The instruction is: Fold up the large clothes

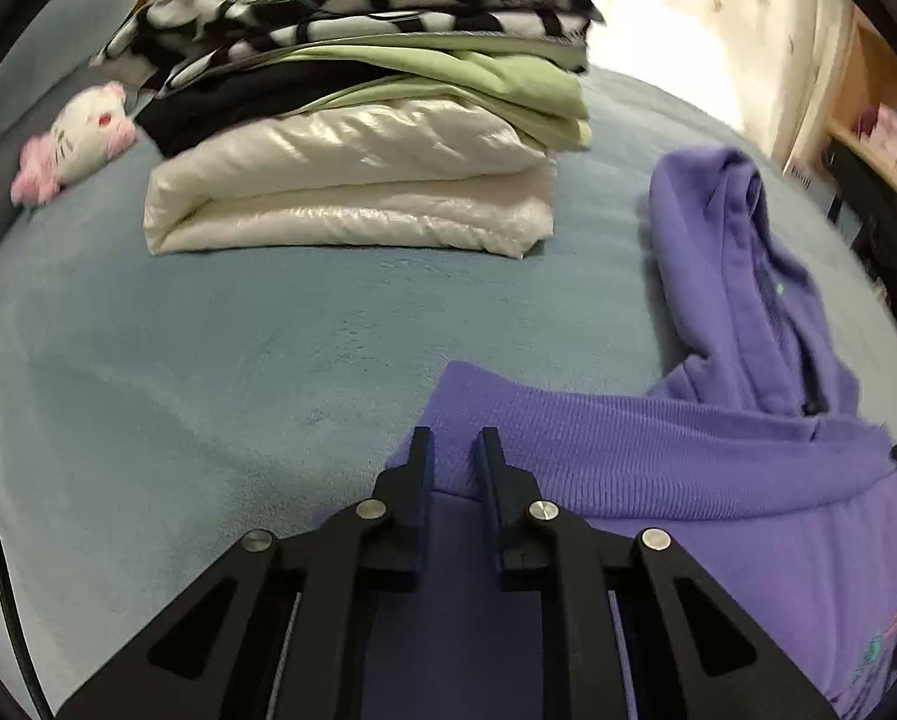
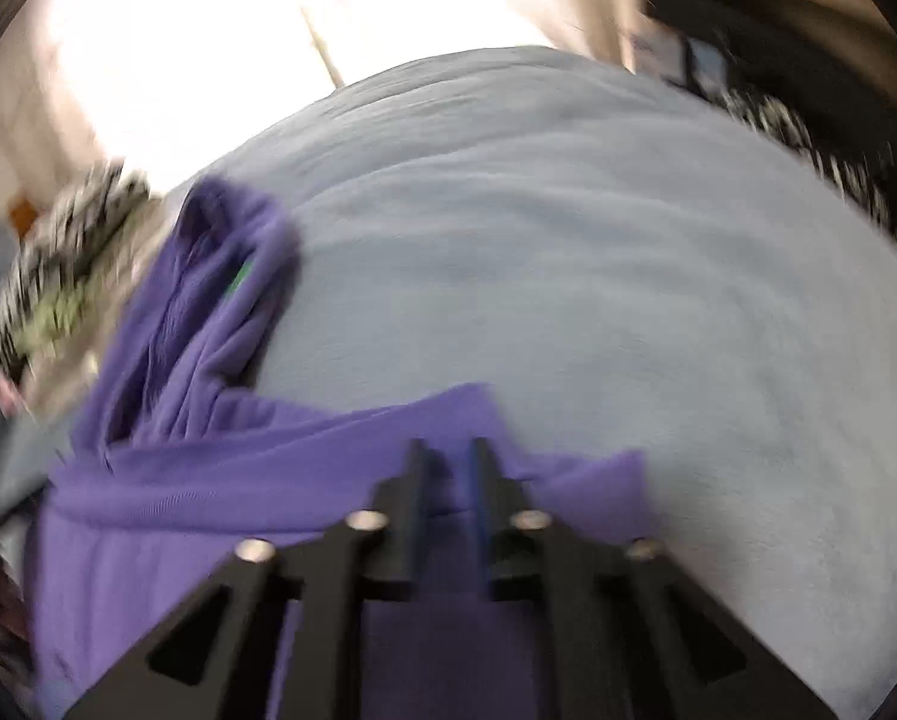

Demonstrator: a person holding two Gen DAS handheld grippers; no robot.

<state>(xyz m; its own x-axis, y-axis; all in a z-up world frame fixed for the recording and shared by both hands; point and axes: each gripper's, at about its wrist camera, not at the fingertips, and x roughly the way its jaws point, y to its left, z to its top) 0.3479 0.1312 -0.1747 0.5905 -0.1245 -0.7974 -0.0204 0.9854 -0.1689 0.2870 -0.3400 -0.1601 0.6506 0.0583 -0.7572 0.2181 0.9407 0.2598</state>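
A purple hoodie lies crumpled on the blue-grey bed cover (image 1: 208, 360). Its ribbed hem (image 1: 628, 438) runs across the lower right of the left wrist view, and its hood (image 1: 742, 276) is bunched up behind. My left gripper (image 1: 457, 450) sits at the hem's left corner, its jaws close together with purple cloth pinched between them. In the blurred right wrist view the hoodie (image 2: 166, 540) fills the lower left. My right gripper (image 2: 448, 462) is shut on a fold of it near its right edge, where the cloth rises to the fingertips.
A stack of folded clothes (image 1: 358, 120) stands at the back of the bed: white padded at the bottom, then green, black and black-and-white patterned. A pink and white plush toy (image 1: 82, 138) lies to its left. Shelves (image 1: 886, 138) stand at the right, beyond the bed's edge.
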